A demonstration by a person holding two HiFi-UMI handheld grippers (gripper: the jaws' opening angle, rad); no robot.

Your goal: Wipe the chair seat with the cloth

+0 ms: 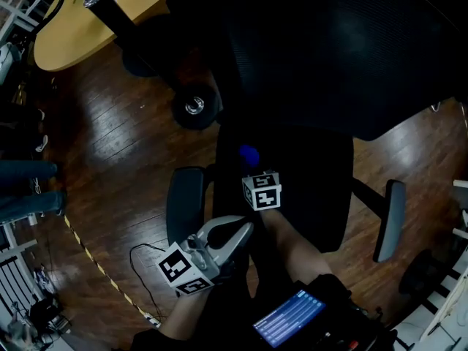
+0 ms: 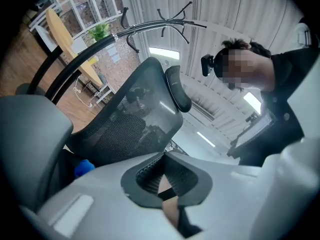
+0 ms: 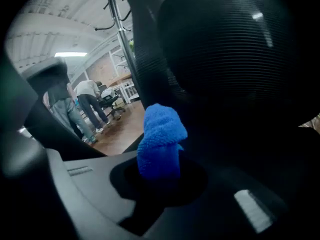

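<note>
Wood floor (image 1: 110, 152); right gripper (image 3: 160, 176) pinches bunched fuzzy blue cloth (image 3: 160, 134) over black seat (image 1: 307, 174); left gripper (image 2: 164, 156) jaws together.

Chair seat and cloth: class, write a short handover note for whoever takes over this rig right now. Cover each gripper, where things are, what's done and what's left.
Right gripper: fingers shut on the blue cloth, held over the chair seat near the backrest.
Left gripper: fingers shut, empty, near the seat's front-left edge.
Done: cloth is in the grip. I cannot tell whether it touches the seat or how much has been wiped.
Left: wipe across the seat.
</note>
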